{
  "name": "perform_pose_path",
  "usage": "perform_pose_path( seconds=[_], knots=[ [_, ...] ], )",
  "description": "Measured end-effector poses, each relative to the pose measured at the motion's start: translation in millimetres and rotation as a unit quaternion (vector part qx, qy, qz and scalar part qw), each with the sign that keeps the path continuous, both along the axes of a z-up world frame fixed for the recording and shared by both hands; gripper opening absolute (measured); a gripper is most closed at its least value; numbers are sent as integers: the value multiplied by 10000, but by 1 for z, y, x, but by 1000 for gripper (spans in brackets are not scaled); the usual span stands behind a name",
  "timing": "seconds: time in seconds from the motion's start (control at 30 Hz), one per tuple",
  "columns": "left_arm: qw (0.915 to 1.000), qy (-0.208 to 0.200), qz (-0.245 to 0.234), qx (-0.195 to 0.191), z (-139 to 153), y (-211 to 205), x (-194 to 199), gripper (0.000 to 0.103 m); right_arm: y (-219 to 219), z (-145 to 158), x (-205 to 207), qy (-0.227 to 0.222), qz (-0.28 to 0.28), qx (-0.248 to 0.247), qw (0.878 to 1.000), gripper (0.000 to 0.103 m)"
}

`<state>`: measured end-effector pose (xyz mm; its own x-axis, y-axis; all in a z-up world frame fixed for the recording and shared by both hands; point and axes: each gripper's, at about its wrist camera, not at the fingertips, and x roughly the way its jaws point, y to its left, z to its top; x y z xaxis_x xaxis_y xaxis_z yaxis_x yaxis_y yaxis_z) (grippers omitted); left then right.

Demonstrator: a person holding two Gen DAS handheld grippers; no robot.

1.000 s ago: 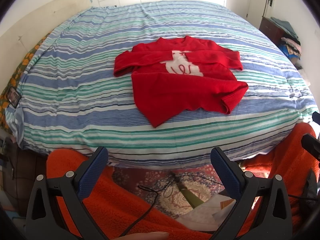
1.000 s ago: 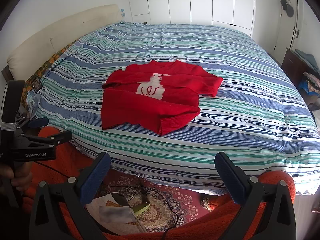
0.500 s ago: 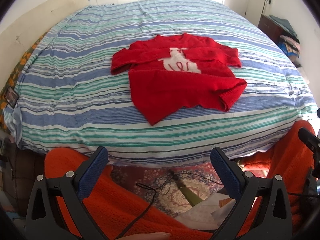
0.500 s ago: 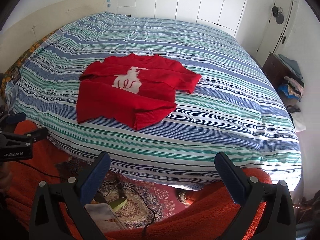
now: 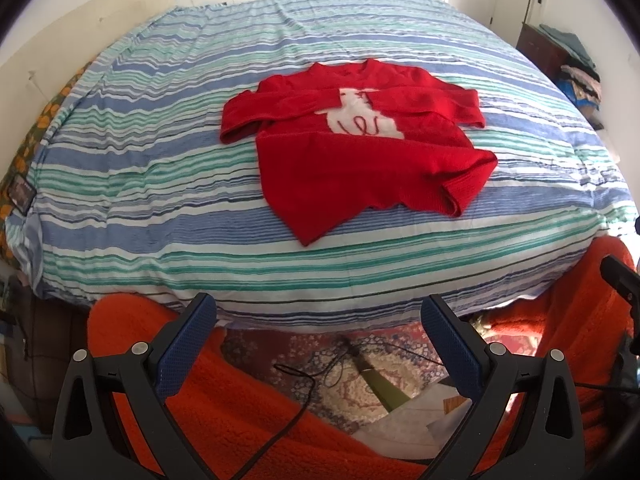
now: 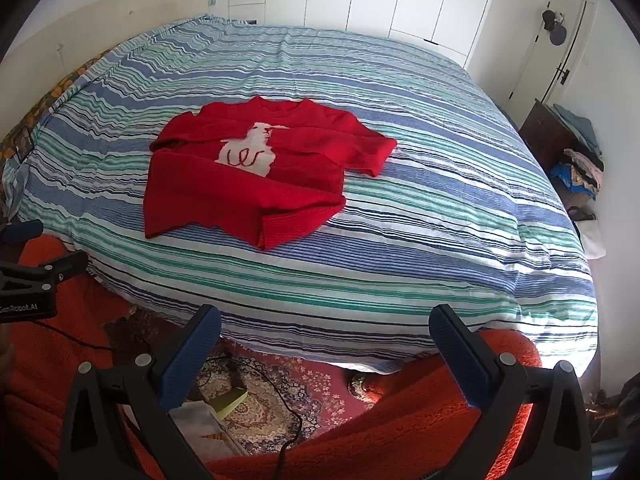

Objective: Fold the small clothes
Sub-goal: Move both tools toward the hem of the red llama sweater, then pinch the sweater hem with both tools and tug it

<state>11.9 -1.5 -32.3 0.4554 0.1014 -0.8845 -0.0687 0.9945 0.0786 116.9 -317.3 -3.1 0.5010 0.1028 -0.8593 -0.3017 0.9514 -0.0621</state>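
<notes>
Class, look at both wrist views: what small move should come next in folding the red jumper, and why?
Probably bring both tools forward over the striped bed cover toward the red knitted jumper with the white animal motif. The left tool and right tool are open, hold nothing, and hang short of the bed; the sleeves already lie folded in.

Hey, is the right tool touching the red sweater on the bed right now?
Apart. In the right wrist view the right tool hangs open off the bed's near edge, with bare striped duvet between it and the red sweater.
</notes>
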Motion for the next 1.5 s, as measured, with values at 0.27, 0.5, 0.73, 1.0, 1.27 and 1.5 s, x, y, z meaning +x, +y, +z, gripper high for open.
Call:
perform_pose_path(
  seconds=[0.27, 0.5, 0.73, 1.0, 1.27, 1.5],
  knots=[
    [9847, 420, 1155, -1235, -82, 102, 55, 101, -18, -38, 50, 9, 66, 795, 9968, 103],
    [9609, 800, 1282, -2321, -145, 95, 107, 82, 34, -114, 122, 1021, 321, 1926, 9754, 79],
    [9743, 882, 889, -1871, -152, 73, 132, 3, 68, -169, 157, 1204, -131, 1208, 9853, 19],
    [9757, 1000, 106, -1948, -107, 95, 79, 6, -21, -124, 103, 1784, -583, 2884, 9389, 8],
    [9726, 932, 559, -2054, -135, 100, 71, 49, -36, -144, 97, 2064, -728, 3274, 9192, 54],
    [9622, 1072, 618, -2425, -151, 92, 78, 4, -33, -177, 124, 2173, -642, 3511, 9085, 56]
  ],
)
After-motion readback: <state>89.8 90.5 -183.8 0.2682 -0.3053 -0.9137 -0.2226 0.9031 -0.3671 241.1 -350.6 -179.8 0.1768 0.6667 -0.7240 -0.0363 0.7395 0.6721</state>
